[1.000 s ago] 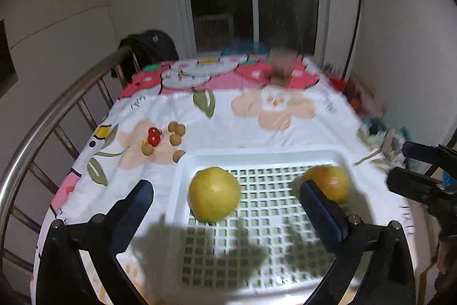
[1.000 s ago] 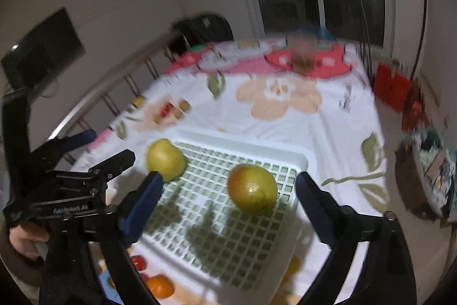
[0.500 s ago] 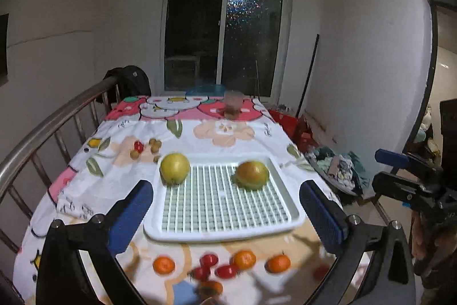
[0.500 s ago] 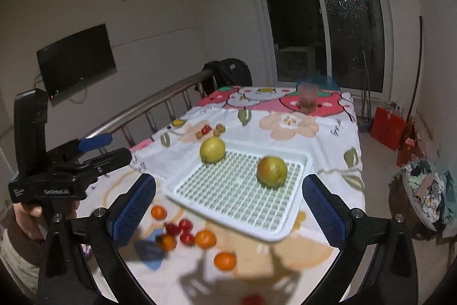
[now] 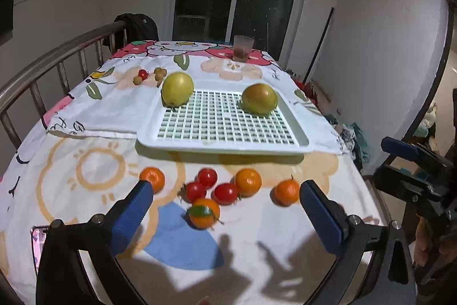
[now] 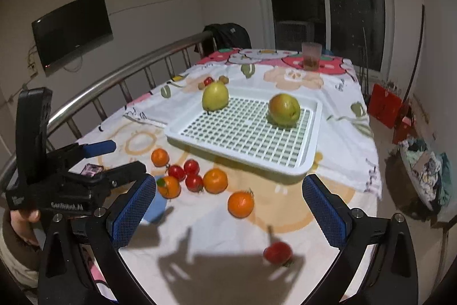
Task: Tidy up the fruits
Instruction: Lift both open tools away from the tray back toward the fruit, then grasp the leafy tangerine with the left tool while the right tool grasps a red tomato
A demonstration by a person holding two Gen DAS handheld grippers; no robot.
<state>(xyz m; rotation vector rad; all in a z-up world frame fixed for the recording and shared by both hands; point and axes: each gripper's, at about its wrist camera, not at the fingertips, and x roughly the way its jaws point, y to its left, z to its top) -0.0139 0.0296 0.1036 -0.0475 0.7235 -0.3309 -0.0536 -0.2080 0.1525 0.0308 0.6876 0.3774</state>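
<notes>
A white slotted tray holds a yellow pear at its far left and a green-orange apple at its far right. In front of the tray lie several oranges and red tomatoes. One red tomato lies apart near the front. My left gripper is open and empty above the loose fruit. My right gripper is open and empty.
A floral cloth covers the table. Small brown fruits and a red one lie left behind the tray. A cup stands at the far end. A metal railing runs along the left. A phone lies at the left edge.
Both grippers have pulled back from over the tray toward the table's near end. The loose oranges and tomatoes have come into view. Both stay open.
</notes>
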